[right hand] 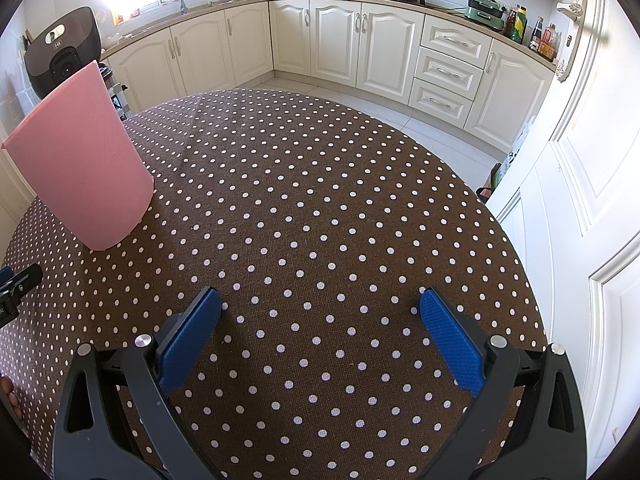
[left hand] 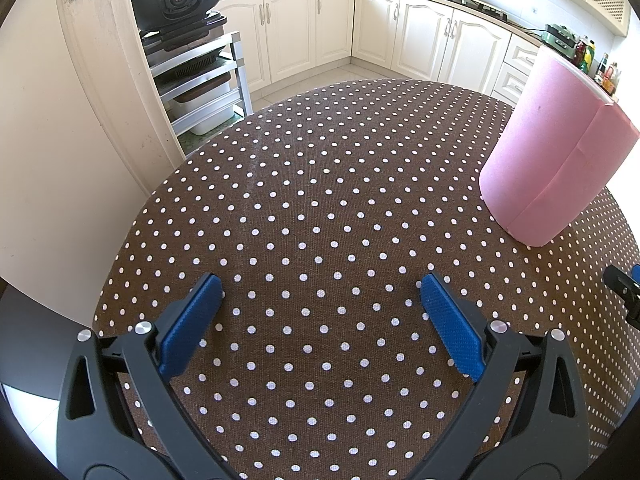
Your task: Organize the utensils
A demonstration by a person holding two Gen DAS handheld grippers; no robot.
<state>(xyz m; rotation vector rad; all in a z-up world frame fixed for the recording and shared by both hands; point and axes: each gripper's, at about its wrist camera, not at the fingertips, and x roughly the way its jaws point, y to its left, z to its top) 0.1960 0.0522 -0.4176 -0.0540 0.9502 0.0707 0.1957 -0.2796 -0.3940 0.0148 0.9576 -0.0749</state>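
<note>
A tall pink holder (left hand: 556, 148) stands upright on the brown polka-dot tablecloth (left hand: 312, 200), to the right in the left wrist view and to the left, as the pink holder (right hand: 84, 160), in the right wrist view. Its inside is hidden. No utensil shows in either view. My left gripper (left hand: 320, 286) hovers open over bare cloth, well left of the holder. My right gripper (right hand: 320, 300) is open too, with nothing between its blue pads, right of the holder. Each gripper's tip shows at the other view's edge: the right gripper (left hand: 622, 292) and the left gripper (right hand: 16, 284).
The round table's far edge (right hand: 320, 94) gives onto a tiled floor and cream kitchen cabinets (right hand: 340, 44). A metal rack with a black appliance (left hand: 180, 0) stands beyond the table's left side. A white door (right hand: 592, 200) is close on the right.
</note>
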